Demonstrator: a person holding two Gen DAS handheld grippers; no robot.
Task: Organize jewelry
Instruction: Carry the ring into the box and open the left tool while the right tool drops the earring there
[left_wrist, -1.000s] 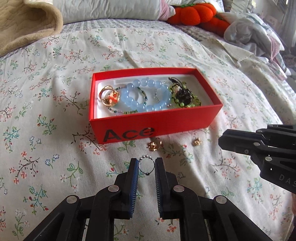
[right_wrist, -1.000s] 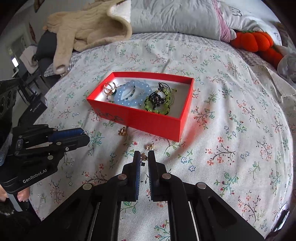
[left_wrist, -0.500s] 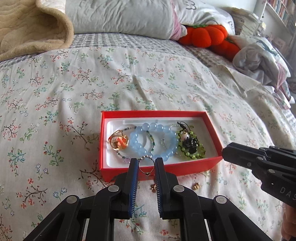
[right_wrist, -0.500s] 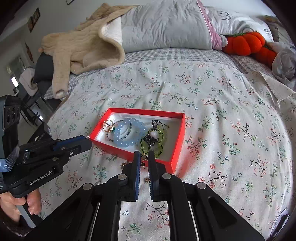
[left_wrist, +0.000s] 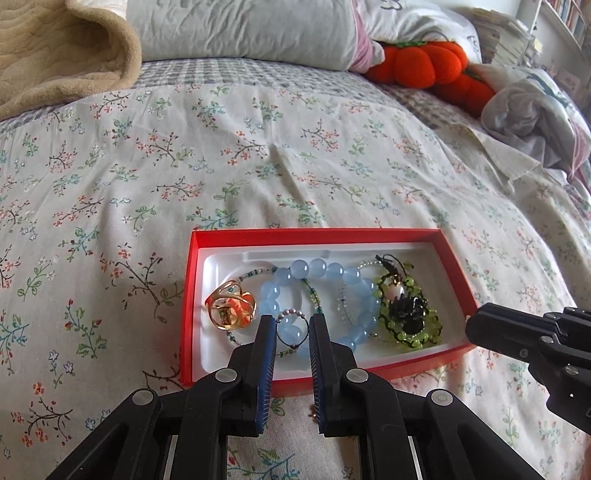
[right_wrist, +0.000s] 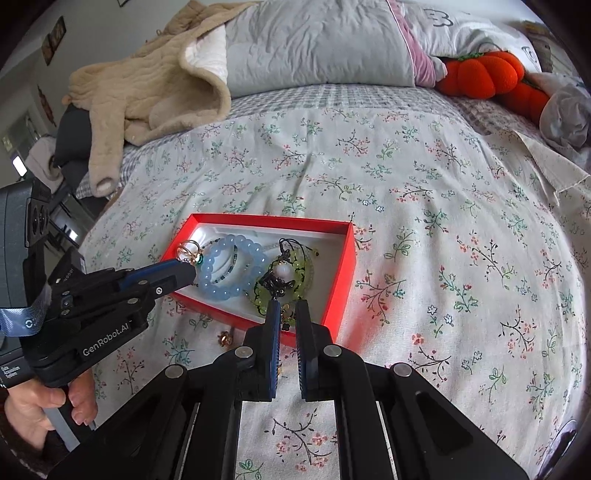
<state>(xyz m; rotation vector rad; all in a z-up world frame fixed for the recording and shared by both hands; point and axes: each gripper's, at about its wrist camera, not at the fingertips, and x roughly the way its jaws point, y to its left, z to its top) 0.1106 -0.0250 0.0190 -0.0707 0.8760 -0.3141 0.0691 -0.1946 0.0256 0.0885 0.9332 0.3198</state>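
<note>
Left wrist view: a small beaded ring (left_wrist: 292, 329) is being held upright between the blue-padded fingers (left_wrist: 266, 354) of the left gripper (left_wrist: 292, 332), its pearl-like beads at the top and its thin dark band touching both pads near the tips. The ring is being carried above the near left part of the red box (left_wrist: 458, 273), which is lying on the floral bedspread (left_wrist: 258, 147). Inside the box, from left to right, a gold ring (left_wrist: 229, 309), a blue bead bracelet (left_wrist: 321, 269) and a green bead bracelet (left_wrist: 424, 332) with a dark knot are being kept on the white liner. The right gripper (left_wrist: 480, 326) is being seen at the right edge, near the box's near right corner.

In the right wrist view, the left gripper (right_wrist: 186, 271) is being held over the box's left end, beside the gold ring (right_wrist: 189, 250). The right gripper (right_wrist: 286, 314) is being held with its fingers (right_wrist: 272, 332) at a narrow gap; a small gold earring (right_wrist: 285, 313) is being seen between them, though whether it is being pinched cannot be told. Another gold earring (right_wrist: 224, 338) is lying on the bedspread just outside the box's near wall.
</note>
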